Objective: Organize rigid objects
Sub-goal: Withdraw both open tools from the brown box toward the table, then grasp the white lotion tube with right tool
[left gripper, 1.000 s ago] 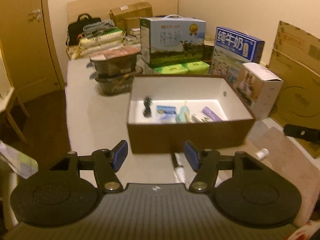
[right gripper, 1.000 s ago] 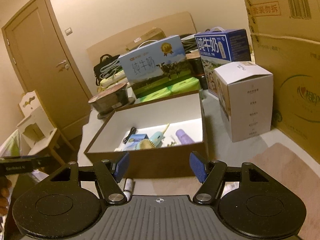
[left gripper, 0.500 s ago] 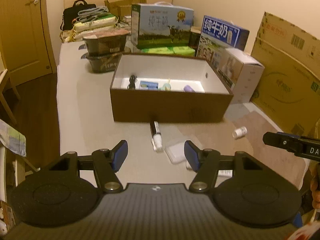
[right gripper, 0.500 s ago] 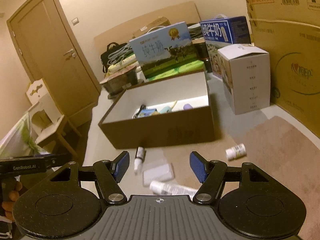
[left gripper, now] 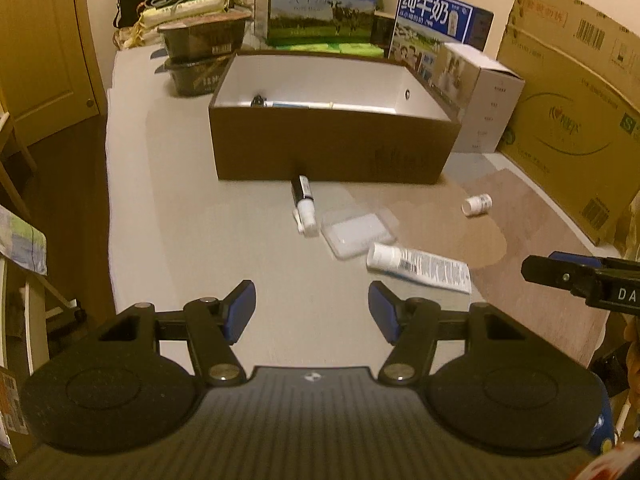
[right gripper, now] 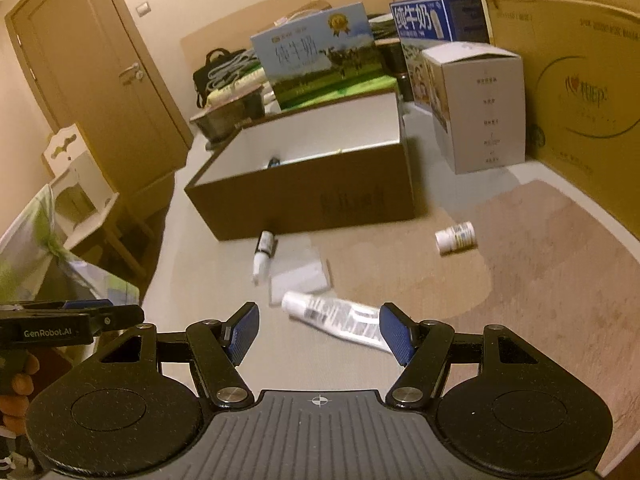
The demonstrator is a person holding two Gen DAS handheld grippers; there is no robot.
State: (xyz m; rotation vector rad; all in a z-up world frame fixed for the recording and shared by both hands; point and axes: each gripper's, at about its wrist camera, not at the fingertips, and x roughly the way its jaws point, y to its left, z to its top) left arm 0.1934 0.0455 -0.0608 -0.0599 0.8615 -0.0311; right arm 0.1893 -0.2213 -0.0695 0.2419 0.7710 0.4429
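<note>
Where the table (left gripper: 168,216) lies bare before the brown cardboard box (left gripper: 332,152): a flat white tube (left gripper: 420,268), clear plastic case (left gripper: 356,232), small round bottle (left gripper: 477,204), marker (left gripper: 303,204). Behind, milk cartons (left gripper: 320,4). Left gripper (left gripper: 311,308) and right gripper (right gripper: 318,334) both released, empty.

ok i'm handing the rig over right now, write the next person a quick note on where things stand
Left gripper: open, empty, above the table.
Right gripper: open, empty, with the white tube just ahead of it.
Done: a few small items already lie in the brown box.
Left, all loose on the table in front of the box: black-and-white pen-like tube, clear flat case, white tube, small white bottle.
</note>
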